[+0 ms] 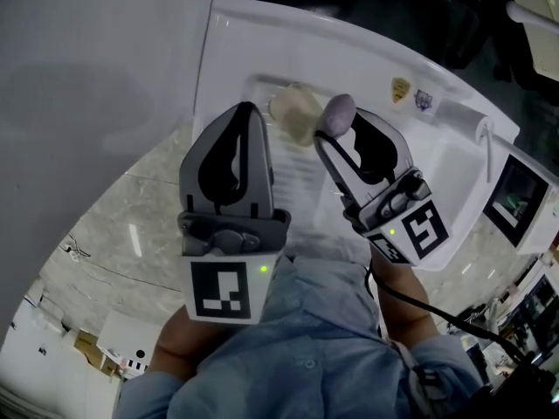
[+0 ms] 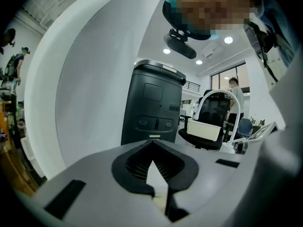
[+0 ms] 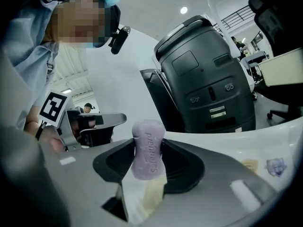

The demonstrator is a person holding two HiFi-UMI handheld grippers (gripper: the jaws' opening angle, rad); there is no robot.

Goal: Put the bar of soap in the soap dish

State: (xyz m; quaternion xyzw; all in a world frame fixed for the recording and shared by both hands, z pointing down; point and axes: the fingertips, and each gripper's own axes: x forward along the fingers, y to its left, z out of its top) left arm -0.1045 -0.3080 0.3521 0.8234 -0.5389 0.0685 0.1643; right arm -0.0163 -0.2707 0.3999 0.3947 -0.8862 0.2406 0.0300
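In the head view, the right gripper (image 1: pixel 339 126) is pinching the bar of soap (image 1: pixel 339 108), a lilac bar, and holding it in the air over the back ledge of the white basin (image 1: pixel 234 26). A cream-coloured object (image 1: pixel 295 116), probably the soap dish, is lying on that ledge just beside the soap. The left gripper (image 1: pixel 251 110) is hovering near it on the other side.

In the left gripper view, the left gripper (image 2: pixel 152 143) is showing its jaws pressed together at the tips with nothing between them.

In the right gripper view, the right gripper (image 3: pixel 148 156) is clamping the bar of soap (image 3: pixel 147 136) by its narrow sides. The bar is standing on end, and the cream object (image 3: pixel 154 195) is showing directly below.

The risk is in the grip: a smooth bar pinched this narrowly could twist or slide out. Opening too high could send it glancing off the dish into the basin. The left gripper could also knock the dish.
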